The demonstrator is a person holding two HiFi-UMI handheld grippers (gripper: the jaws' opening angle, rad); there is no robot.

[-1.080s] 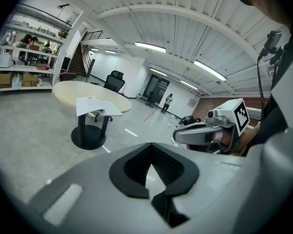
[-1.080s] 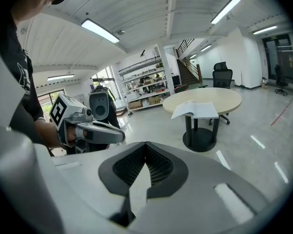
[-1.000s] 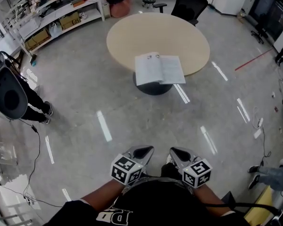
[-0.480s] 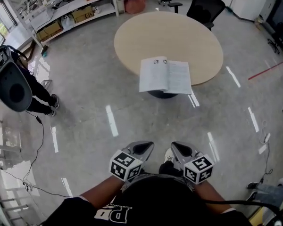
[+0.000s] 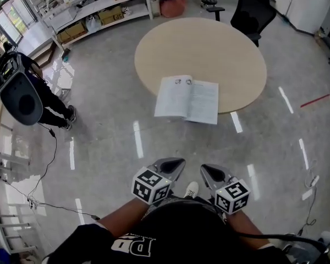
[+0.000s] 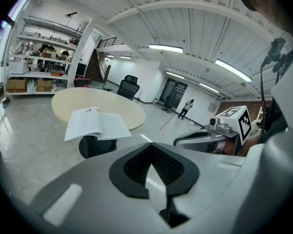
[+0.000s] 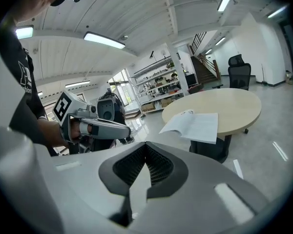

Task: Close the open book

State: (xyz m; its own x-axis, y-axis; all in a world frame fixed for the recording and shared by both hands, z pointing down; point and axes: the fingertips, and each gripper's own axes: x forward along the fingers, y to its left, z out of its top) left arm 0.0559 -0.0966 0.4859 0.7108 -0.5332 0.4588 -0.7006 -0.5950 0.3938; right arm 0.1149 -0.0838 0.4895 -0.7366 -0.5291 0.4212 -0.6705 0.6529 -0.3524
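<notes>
An open white book (image 5: 187,99) lies flat at the near edge of the round beige table (image 5: 209,43) and juts out over the floor. Both grippers are held close to my body, well short of the table and pointing toward it. My left gripper (image 5: 175,163) is shut with nothing in it, and so is my right gripper (image 5: 205,170). The left gripper view shows the book (image 6: 95,123) ahead on the left and the right gripper (image 6: 205,136) alongside. In the right gripper view the book (image 7: 193,123) is ahead on the right.
A person with a black pack (image 5: 22,95) stands on the floor at the left. Shelving (image 5: 99,7) lines the far left wall. A red bin (image 5: 173,1), a stool (image 5: 212,4) and a black office chair (image 5: 253,10) stand behind the table. Cables (image 5: 49,164) trail on the floor.
I have walked toward the table, so the book and table sit lower and larger in the head view. Both grippers came along in front of me with jaws unchanged.
</notes>
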